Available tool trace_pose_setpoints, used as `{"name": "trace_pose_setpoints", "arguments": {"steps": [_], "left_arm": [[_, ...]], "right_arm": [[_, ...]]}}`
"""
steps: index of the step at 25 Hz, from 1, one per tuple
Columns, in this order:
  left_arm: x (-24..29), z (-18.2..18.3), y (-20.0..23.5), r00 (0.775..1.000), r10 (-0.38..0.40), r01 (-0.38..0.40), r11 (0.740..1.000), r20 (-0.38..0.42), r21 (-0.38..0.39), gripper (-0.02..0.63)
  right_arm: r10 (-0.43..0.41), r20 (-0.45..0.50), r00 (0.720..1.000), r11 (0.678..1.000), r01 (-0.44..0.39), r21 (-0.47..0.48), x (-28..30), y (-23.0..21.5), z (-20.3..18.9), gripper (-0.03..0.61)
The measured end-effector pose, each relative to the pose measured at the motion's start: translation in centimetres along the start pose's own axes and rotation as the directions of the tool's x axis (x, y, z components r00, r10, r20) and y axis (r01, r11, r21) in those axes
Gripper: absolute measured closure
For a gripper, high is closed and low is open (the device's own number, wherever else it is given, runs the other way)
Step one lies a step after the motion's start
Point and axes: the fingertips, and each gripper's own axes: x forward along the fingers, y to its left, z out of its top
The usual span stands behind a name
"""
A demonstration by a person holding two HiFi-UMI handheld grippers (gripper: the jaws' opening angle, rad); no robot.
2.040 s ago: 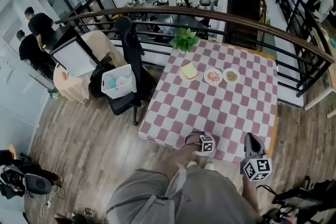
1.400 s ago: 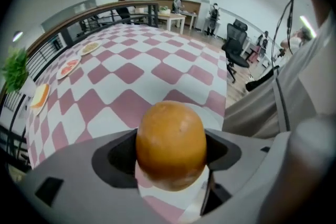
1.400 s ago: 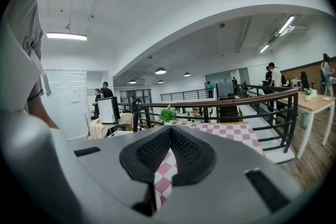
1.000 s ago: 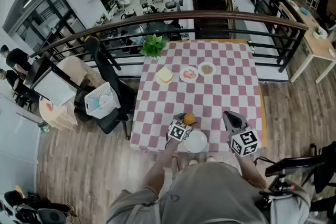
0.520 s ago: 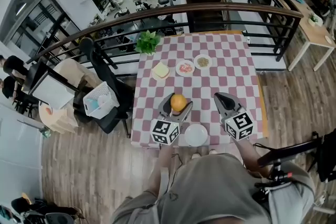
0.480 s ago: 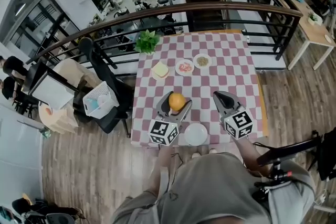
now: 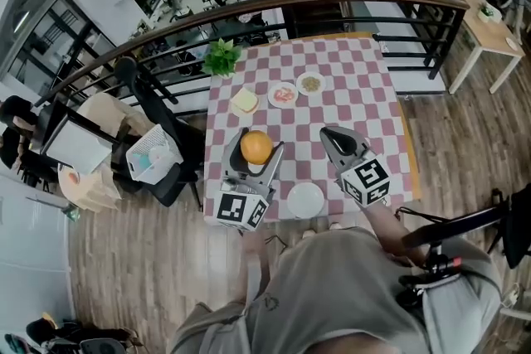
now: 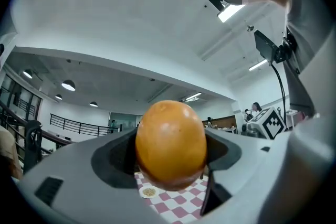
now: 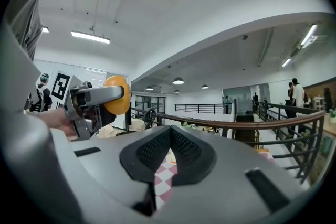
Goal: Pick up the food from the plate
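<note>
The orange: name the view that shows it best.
Left gripper view: the orange fills the centre, clamped between the jaws. Head view shows it small from above; right gripper view, small at left, partly covered by a jaw.

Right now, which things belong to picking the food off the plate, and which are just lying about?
Job: round orange fruit, left gripper clamped on it, empty white plate.
Lying about: green potted plant, three small plates of food, white basket.

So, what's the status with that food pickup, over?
Left gripper shut on the orange, held above the checkered table. Right gripper shut, empty. White plate bare. Nothing in the way.
</note>
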Motion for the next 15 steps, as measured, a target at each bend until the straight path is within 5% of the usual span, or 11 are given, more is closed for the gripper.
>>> {"name": "trace_pose_setpoints", "arguments": {"steps": [6,15], "left_arm": [[-0.5,-1.3,0.4,1.0,0.004,-0.006,0.997,-0.031,-0.074,0.258],[-0.4,-1.1,0.2,0.999,-0.022,0.019,0.997,-0.043,-0.074,0.258]], "right_arm": [[-0.006,-0.002,1.0,1.0,0.006,0.013,-0.8,-0.4,0.0,0.568],[-0.028,-0.003,1.0,0.999,0.028,0.026,-2.2,-0.8,-0.2,0.568]]}}
